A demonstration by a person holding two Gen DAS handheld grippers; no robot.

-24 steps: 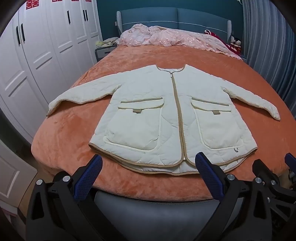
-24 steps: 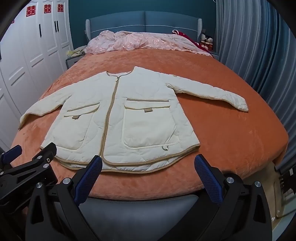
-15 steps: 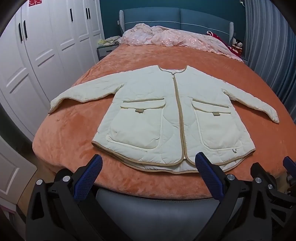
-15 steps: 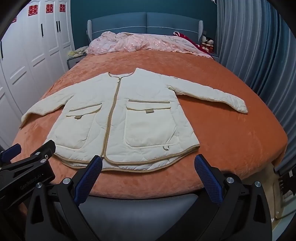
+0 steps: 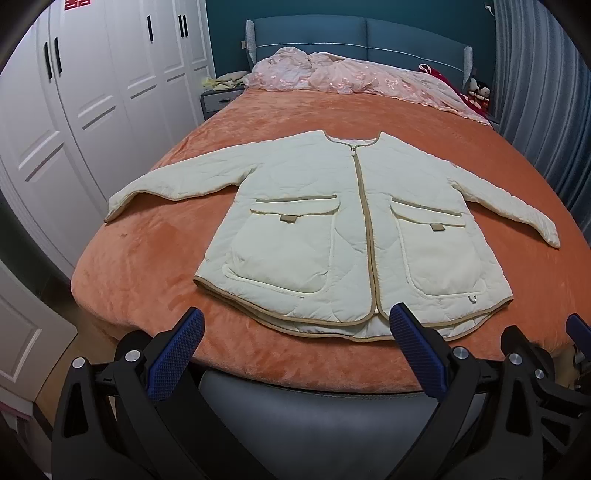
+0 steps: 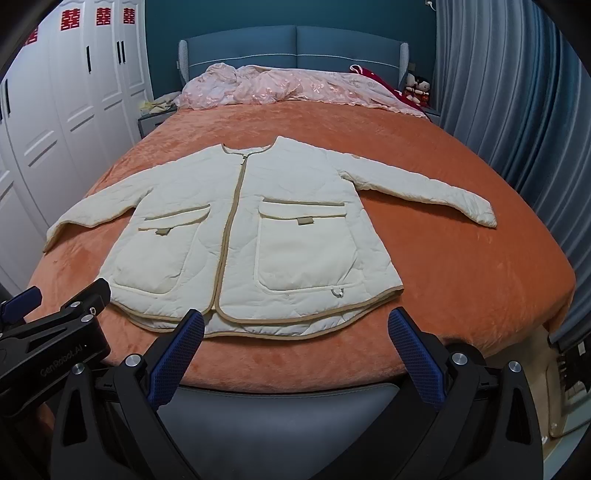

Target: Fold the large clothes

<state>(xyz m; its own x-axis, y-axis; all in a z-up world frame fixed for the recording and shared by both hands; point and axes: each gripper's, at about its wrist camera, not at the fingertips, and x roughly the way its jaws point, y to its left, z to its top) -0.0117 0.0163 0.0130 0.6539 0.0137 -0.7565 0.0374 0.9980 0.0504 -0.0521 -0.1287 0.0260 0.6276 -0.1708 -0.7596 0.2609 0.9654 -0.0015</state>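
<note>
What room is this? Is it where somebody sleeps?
Yes, most likely a bedroom. There's a big bed with a blue headboard, a white wardrobe along the wall, and a cream jacket spread out on the bed.

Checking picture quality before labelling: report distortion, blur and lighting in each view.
Left wrist: strong fisheye bend, dark corner vignette, cream jacket sharp, light even. Right wrist: same bend, wardrobe curved, bed edge slightly soft, no glare.
</note>
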